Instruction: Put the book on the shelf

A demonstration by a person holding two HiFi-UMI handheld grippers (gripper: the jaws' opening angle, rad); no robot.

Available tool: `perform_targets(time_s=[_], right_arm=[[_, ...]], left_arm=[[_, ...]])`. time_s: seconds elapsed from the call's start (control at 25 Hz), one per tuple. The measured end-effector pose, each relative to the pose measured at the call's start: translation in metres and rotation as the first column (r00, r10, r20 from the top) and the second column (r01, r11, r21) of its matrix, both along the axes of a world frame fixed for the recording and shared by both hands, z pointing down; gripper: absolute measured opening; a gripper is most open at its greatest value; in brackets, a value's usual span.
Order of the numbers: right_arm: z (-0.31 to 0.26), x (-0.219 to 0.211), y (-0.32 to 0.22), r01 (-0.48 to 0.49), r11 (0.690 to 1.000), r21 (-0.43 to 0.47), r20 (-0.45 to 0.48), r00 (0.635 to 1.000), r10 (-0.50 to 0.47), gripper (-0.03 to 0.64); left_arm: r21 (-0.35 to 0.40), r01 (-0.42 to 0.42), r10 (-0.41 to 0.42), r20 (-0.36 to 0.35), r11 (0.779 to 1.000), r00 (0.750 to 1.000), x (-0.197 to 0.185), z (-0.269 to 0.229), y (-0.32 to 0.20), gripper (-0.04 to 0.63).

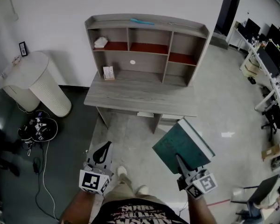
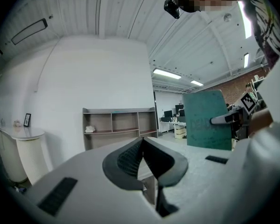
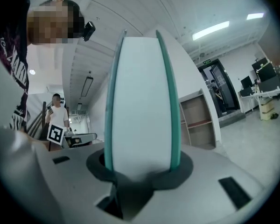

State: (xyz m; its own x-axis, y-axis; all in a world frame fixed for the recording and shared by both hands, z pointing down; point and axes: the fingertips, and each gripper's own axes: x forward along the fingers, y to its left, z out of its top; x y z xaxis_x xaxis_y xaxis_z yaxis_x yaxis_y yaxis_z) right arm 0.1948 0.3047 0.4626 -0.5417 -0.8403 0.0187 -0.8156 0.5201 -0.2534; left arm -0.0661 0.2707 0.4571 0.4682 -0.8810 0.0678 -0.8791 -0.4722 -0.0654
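the right tool (image 1: 181, 162), clamped on the teal book (image 1: 182, 143) that juts out ahead of it, faces the shelf (image 1: 147, 48), straight ahead and well apart; the left tool (image 1: 101, 153) has its jaws together, empty.

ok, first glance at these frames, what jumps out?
The green book stands out first, clamped in the right gripper and held in the air at the lower right of the head view, short of the desk. Ahead, the grey shelf unit sits on that desk against the white wall. The left gripper is shut and empty at lower left.
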Motion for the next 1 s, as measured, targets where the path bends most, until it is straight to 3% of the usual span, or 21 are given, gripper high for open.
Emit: perform_targets(time_s=[0.24, 0.4, 1.0], right_arm=[[0.008, 0.008, -0.014, -0.046, 0.998, -0.033, 0.023, 0.999, 0.046, 0.161], [0.0, -0.001, -0.035, -0.056, 0.998, -0.009, 0.054, 0.997, 0.057, 0.161], [-0.002, -0.058, -0.144, -0.044, 0.999, 0.004, 0.006, 0.999, 0.043, 0.161]], left_arm=[[-0.017, -0.057, 0.057, 0.007, 0.998, 0.998, 0.008, 0.008, -0.02, 0.006], [-0.034, -0.069, 0.069, 0.003, 0.997, 0.998, 0.003, 0.014, -0.045, 0.006], [-0.071, -0.122, 0.12, -0.04, 0.99, 0.992, -0.018, 0.025, -0.147, 0.006]])
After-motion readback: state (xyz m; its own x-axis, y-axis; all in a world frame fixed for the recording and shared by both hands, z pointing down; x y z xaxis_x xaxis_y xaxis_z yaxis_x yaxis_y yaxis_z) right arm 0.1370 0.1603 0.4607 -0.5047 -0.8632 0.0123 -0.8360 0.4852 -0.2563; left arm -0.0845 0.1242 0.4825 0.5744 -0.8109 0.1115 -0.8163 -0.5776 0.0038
